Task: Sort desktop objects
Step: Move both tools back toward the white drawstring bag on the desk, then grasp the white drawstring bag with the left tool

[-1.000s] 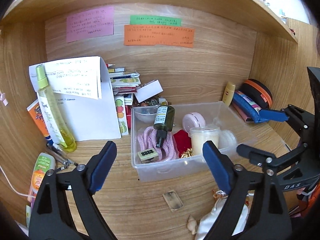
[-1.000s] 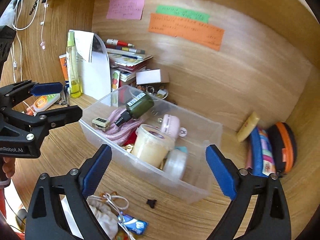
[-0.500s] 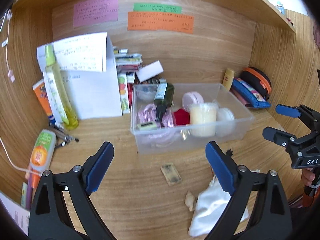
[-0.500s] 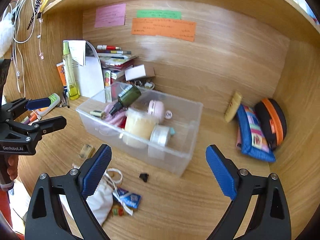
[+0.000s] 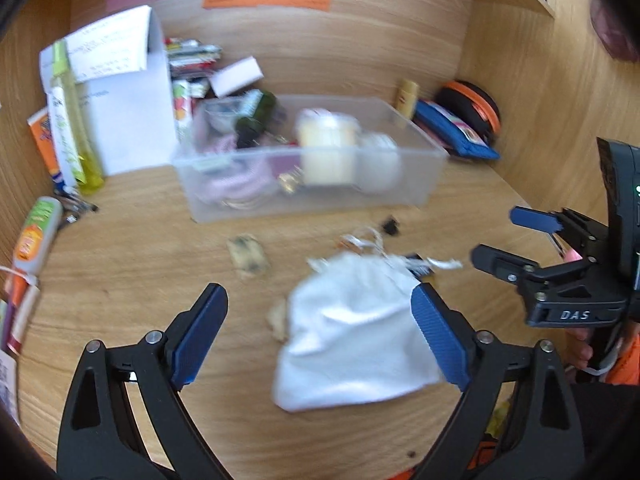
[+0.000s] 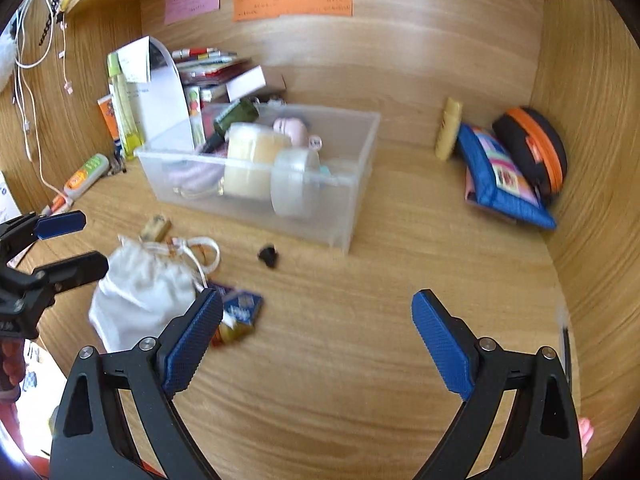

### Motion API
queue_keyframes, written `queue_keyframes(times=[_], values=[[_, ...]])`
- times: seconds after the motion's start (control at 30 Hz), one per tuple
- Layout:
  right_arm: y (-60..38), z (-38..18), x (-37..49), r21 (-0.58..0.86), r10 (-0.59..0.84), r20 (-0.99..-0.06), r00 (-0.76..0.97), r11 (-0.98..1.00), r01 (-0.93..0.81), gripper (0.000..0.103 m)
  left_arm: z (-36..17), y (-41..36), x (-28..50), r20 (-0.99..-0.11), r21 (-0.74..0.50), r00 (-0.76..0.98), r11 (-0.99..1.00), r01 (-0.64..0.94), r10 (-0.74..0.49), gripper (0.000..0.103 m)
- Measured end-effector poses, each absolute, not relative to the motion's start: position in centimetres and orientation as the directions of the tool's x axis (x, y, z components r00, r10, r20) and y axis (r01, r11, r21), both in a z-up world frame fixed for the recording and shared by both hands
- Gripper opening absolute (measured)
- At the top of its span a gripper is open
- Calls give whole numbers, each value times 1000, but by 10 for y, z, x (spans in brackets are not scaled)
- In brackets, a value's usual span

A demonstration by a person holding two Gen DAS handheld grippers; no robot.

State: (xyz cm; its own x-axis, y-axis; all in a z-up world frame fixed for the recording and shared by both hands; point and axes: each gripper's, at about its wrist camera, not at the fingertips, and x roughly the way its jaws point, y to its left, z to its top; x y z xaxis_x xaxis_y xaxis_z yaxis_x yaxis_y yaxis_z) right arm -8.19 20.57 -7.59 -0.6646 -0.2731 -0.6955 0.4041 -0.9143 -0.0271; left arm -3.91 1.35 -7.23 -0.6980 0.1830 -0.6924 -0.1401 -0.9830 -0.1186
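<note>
Both grippers hang above the wooden desk [image 6: 360, 360] with their blue-padded fingers spread wide and nothing between them. In the left wrist view the left gripper [image 5: 320, 336] fills the bottom of the frame, and a white pouch [image 5: 352, 332] lies on the desk in the lower centre, showing between its fingers but not gripped. The right gripper [image 5: 504, 236] shows at the right edge of that view, also parted. In the right wrist view the right gripper [image 6: 316, 340] sits at the bottom of the frame over bare wood, with the pouch [image 6: 140, 292] at lower left, just beside a small blue packet [image 6: 240, 308]. The left gripper [image 6: 76, 240] enters from the left edge there. A clear bin [image 6: 344, 184] stands in the upper centre, holding a cream jar [image 6: 252, 160], a dark green bottle [image 6: 232, 118] and a tape roll [image 6: 294, 188]. A small black piece [image 6: 267, 255] lies in front of the bin. A blue case [image 6: 504, 178] leans at the upper right.
</note>
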Motion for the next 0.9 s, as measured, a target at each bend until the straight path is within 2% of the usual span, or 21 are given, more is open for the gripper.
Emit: queue_keyframes(times=[0.2,0.57,0.77,0.8,0.9], values=[[216,-89,-75,-13,-286,-716,-636,-906,422,94,-90,36,-37,-729,-141,-650,-976,-164,215,94],[211,-103,-65,2,-343,-737,-582,-862,506,94,-115,44,-53,-783,-81,-608,-990,-112,133,102],[199,-108,-64,10,-373,-748,-550,-833,553,94,-117,43,-55,-779,-50,-616,-990,-128,119,103],[196,-109,-63,6,-374,-749,-547,-829,559,94,-117,41,-56,-776,-54,-618,-990,-132,125,102],[194,-110,-66,13,-380,-752,-539,-825,565,93,-115,35,-53,-764,-64,-632,-989,-131,133,90]])
